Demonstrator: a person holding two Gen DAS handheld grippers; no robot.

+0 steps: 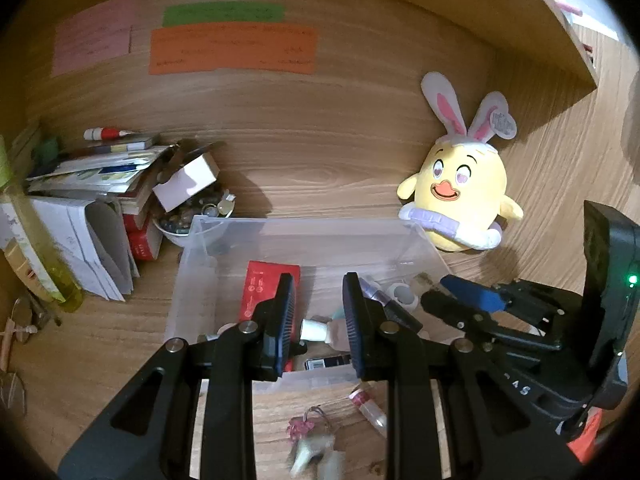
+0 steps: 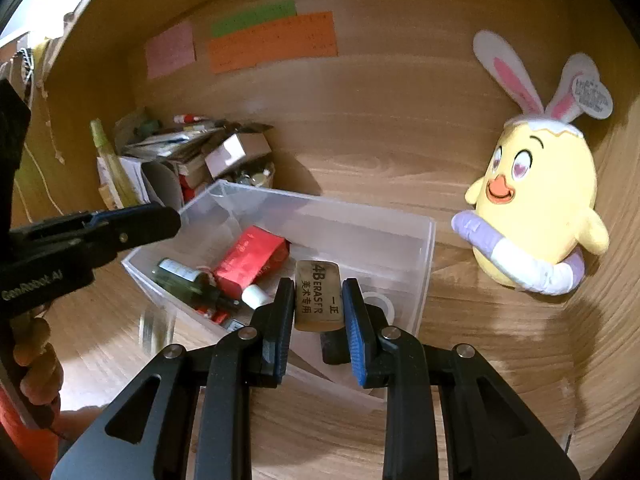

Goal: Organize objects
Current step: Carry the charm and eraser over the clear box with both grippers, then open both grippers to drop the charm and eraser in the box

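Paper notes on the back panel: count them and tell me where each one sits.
3: a pink note at left, a green note upper middle, an orange note directly under the green. None seem hidden.

On the wooden surface [image 1: 320, 160] in front of me I see a yellow plush chick [image 2: 536, 208] with white and pink rabbit ears, and it leans against the wooden wall at the right side. On the back wall there are three paper notes close together: a pink note [image 1: 94, 40], a green note [image 1: 222, 14] and just under it an orange note [image 1: 232, 50]. In the left corner lies a messy pile of books and papers [image 1: 100, 168], with a red and white pen [image 1: 106, 133] on top, a small white box [image 1: 186, 180] tilted beside it, and a bowl of small stones [image 1: 188, 216] below the box.
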